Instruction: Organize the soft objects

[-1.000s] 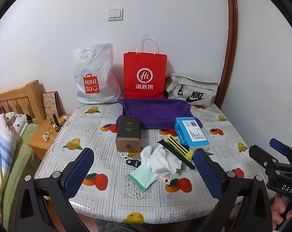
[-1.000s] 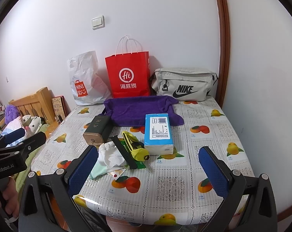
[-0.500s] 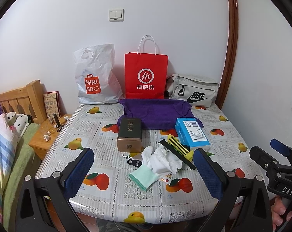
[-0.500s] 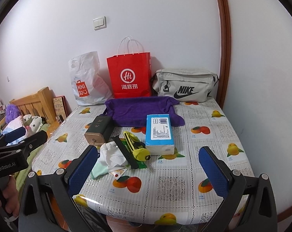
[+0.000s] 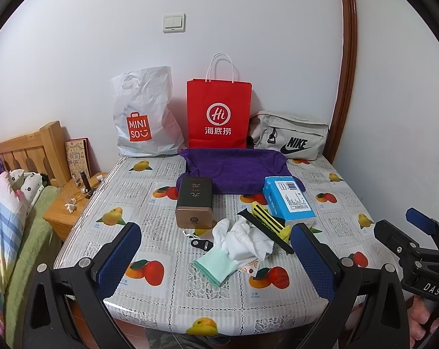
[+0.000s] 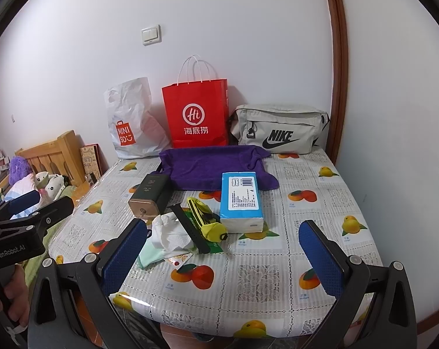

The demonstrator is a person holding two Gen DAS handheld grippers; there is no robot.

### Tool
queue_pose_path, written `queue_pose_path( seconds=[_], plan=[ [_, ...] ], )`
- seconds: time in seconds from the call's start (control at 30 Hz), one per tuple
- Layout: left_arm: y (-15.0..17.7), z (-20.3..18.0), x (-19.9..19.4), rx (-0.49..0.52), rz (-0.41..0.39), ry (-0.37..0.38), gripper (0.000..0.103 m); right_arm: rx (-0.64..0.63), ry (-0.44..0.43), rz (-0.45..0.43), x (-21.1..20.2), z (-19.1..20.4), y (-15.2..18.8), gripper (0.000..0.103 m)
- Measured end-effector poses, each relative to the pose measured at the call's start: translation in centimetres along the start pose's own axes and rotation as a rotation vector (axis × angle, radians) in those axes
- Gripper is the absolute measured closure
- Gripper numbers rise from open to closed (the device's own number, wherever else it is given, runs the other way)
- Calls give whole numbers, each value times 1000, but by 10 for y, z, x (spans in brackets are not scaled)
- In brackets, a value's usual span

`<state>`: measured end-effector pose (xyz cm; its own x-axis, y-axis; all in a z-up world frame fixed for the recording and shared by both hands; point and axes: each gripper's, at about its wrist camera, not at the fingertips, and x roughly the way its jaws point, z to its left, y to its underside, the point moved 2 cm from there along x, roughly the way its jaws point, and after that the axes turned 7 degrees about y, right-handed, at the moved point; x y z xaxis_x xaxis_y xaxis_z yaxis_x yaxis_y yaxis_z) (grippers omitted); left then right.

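A purple towel (image 5: 234, 168) (image 6: 210, 165) lies spread at the back of the table. White gloves with a mint-green cuff (image 5: 236, 244) (image 6: 164, 238) lie crumpled near the front middle. A blue tissue pack (image 5: 287, 199) (image 6: 242, 200) lies right of them. My left gripper (image 5: 216, 258) is open and empty, hovering just short of the gloves. My right gripper (image 6: 222, 258) is open and empty over the table's front edge, to the right of the gloves.
A dark box with a gold end (image 5: 194, 200), a yellow-green folded item (image 6: 204, 221) and a black strap (image 6: 190, 228) lie by the gloves. A white Miniso bag (image 5: 140, 122), a red paper bag (image 5: 218, 116) and a grey Nike bag (image 5: 289, 136) stand against the wall. A bed and nightstand (image 5: 71, 206) are left.
Both grippers have tilted down very slightly, so the scene has shifted up a little in both views. Nothing on the table has moved.
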<state>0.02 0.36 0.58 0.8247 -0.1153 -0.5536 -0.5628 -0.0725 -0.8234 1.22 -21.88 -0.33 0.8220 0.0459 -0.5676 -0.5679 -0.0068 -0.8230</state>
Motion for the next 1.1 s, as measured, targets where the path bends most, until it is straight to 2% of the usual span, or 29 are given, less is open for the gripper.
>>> queue_pose_path(
  seconds=[0.4,0.83,0.93,1.0,1.1],
  plan=[
    [0,7,8,0,31,9,0,4,-11,12,8,-2,2,0],
    [26,28,81,-29,151,-27,0,34,-60,101,66,-12,22,1],
    [34,34,98,-39,182,-42,0,15,-95,122,85,-6,30,8],
    [39,40,109,-48,203,-56,0,-2,-132,138,96,1,35,19],
    [45,49,123,-63,229,-55,0,-39,-193,175,117,11,44,24]
  ],
)
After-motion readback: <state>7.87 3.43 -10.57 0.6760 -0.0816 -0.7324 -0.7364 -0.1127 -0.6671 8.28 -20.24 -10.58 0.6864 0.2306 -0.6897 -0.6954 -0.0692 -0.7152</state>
